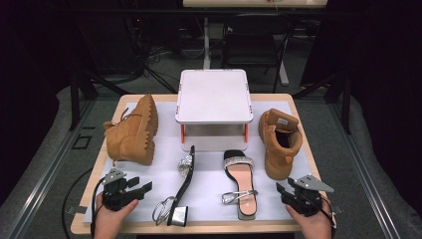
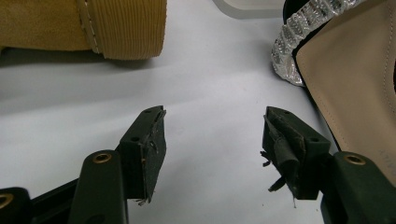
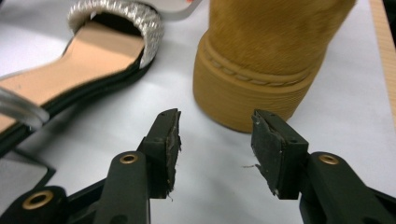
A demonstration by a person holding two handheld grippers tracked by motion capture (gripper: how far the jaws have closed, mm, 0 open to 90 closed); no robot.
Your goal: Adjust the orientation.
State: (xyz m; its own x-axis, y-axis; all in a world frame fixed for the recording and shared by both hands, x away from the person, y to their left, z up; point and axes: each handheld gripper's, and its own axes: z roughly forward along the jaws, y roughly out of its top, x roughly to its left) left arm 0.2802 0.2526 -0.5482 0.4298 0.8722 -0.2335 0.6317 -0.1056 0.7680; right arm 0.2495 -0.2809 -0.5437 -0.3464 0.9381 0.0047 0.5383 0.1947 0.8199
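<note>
A tan boot (image 1: 133,131) lies on its side at the table's left; its sole (image 2: 126,28) shows ahead of my left gripper (image 2: 212,135), which is open and empty near the front left (image 1: 142,186). A second tan boot (image 1: 279,142) stands upright on the right, and its toe (image 3: 261,65) fills the space just beyond my open, empty right gripper (image 3: 215,140), held low at the front right (image 1: 281,190). One heeled sandal (image 1: 180,186) lies tipped on its side, its glittery strap (image 2: 303,37) visible. The other sandal (image 1: 240,181) rests flat, strap (image 3: 126,14) at the far end.
A white two-level stand (image 1: 214,97) with red posts sits at the back middle of the white mat (image 1: 209,179). Beyond the wooden table edge (image 1: 308,149) are a chair and cables on the floor. Bare mat lies between each gripper and the sandals.
</note>
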